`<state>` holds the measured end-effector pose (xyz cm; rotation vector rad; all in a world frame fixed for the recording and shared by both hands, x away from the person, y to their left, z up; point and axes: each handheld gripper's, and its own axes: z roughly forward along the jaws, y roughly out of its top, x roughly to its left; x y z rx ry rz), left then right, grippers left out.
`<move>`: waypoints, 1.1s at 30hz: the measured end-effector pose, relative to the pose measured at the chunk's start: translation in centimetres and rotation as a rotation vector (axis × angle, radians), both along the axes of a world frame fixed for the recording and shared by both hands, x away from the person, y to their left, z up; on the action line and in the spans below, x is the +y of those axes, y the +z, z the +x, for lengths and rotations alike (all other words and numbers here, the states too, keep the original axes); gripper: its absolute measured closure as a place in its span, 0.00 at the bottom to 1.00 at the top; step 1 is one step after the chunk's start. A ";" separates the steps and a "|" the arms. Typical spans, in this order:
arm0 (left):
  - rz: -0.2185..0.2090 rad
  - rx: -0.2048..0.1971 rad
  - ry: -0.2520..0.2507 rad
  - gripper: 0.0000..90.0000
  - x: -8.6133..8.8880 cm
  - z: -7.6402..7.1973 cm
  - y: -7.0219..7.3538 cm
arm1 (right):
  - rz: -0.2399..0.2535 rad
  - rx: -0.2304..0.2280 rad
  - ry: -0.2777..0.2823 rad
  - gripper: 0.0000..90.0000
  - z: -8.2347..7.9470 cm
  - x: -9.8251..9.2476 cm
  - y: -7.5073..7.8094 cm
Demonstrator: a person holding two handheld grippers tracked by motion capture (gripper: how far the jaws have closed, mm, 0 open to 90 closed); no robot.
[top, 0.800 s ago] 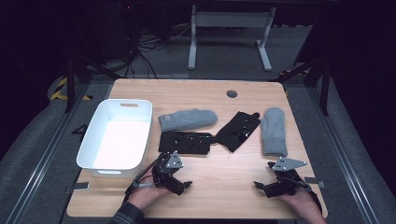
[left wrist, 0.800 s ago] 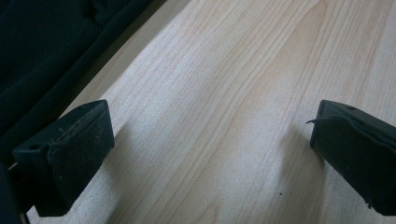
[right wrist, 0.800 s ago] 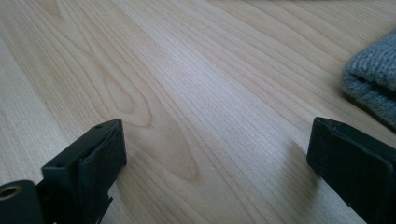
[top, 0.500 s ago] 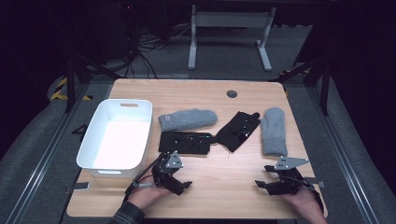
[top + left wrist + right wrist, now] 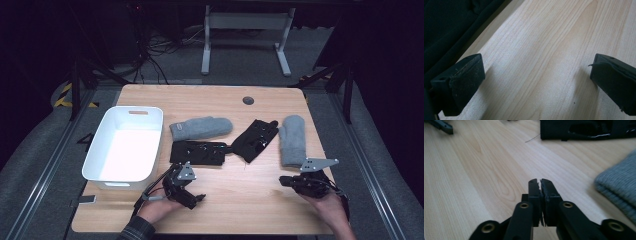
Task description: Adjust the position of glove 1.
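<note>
1. High view, far left: white bin (image 5: 102,162), rectangular, standing on the wooden worktop (image 5: 240,210) at its left edge.
2. Left tongs (image 5: 197,197), held in the person's left hand (image 5: 157,210) on the near part of the worktop, just right of the bin's near corner. Jaws stand wide apart with nothing between them; the left gripper view shows bare wood between the two black pads (image 5: 465,82) and black fabric at the upper left.
3. Grey mitten (image 5: 200,128), lying flat just right of the bin's far end, cuff towards the bin.
4. Black glove (image 5: 197,152), flat, just in front of the grey mitten and just beyond the left tongs, apart from them.
5. Second black glove (image 5: 255,140), lying at an angle, touching the right end of the first.
6. Second grey mitten (image 5: 293,140), lengthways near the right edge of the worktop, cuff towards the person.
7. Right tongs (image 5: 283,181), held in the person's right hand (image 5: 325,202), low over the worktop just in front of that mitten's cuff. Jaws closed together, empty; the right gripper view shows them pressed shut (image 5: 540,183), the grey knit (image 5: 619,185) at right, not touching.
</note>
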<state>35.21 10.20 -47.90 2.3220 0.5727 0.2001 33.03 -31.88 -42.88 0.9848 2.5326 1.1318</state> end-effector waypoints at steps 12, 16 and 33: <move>0.000 -0.001 -0.002 0.00 0.0 0.0 0.0 | 0.030 -0.059 -0.090 1.00 2.9 -2.1 1.4; 0.000 -0.001 -0.002 0.00 0.0 0.0 0.0 | 0.025 -0.071 -0.122 1.00 4.0 -2.7 1.5; 0.001 -0.001 0.000 0.00 0.0 0.0 0.0 | -0.014 -0.073 -0.239 1.00 7.2 -5.6 0.7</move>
